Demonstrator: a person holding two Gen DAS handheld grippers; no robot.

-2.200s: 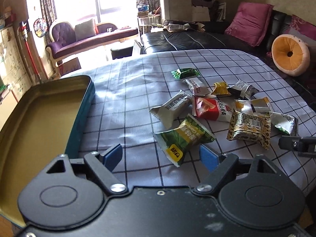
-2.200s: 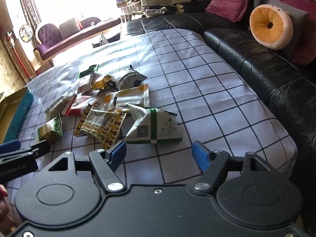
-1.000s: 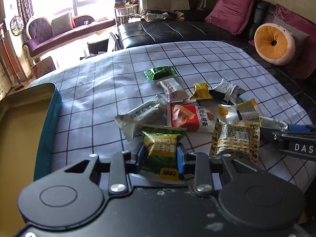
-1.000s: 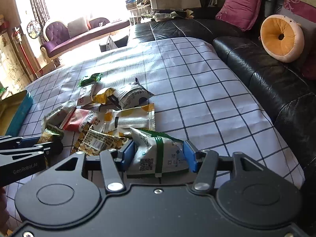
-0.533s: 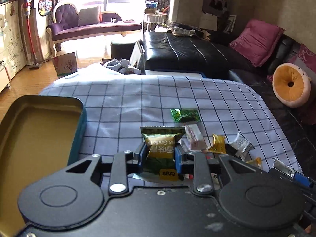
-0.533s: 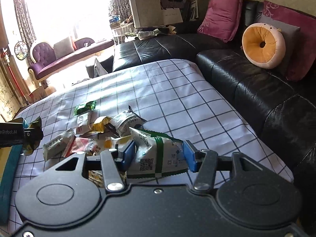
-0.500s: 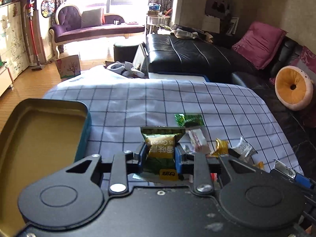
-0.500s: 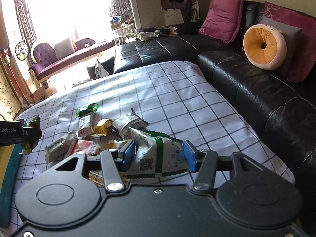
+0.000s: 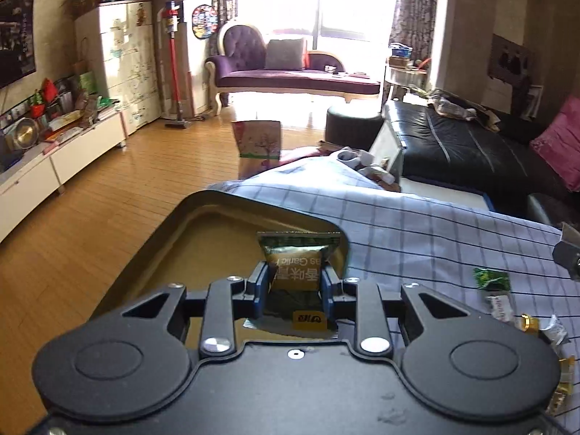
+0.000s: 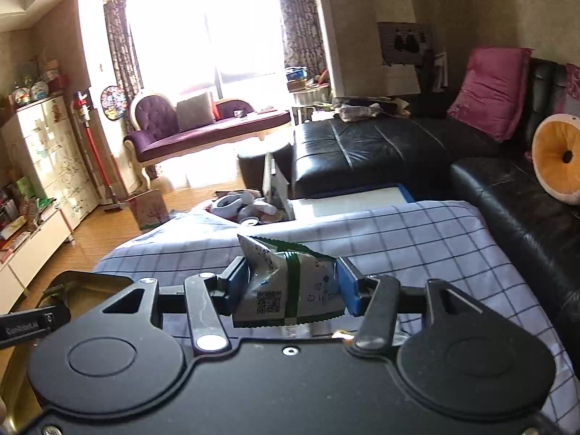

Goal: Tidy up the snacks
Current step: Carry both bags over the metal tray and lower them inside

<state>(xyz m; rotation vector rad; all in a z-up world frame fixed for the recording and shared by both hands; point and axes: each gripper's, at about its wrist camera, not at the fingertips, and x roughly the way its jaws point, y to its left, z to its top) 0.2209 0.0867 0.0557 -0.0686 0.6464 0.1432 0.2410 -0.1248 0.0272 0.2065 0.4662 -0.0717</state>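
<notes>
Holding one snack packet in each hand-held gripper.
Left hand-held gripper point(image 9: 293, 284) clamps a green packet point(image 9: 296, 266) above the tin point(image 9: 203, 217); right hand-held gripper point(image 10: 290, 290) clamps a white packet point(image 10: 286, 290).

The tin point(image 9: 203, 217) sits at the left edge of the table point(image 9: 435, 224), with the garlic snack packet point(image 9: 295, 264) over its right end, the loose snacks point(image 9: 507, 301) toward the table's right edge, and the sofa point(image 9: 464, 148) behind the table's far edge.
</notes>
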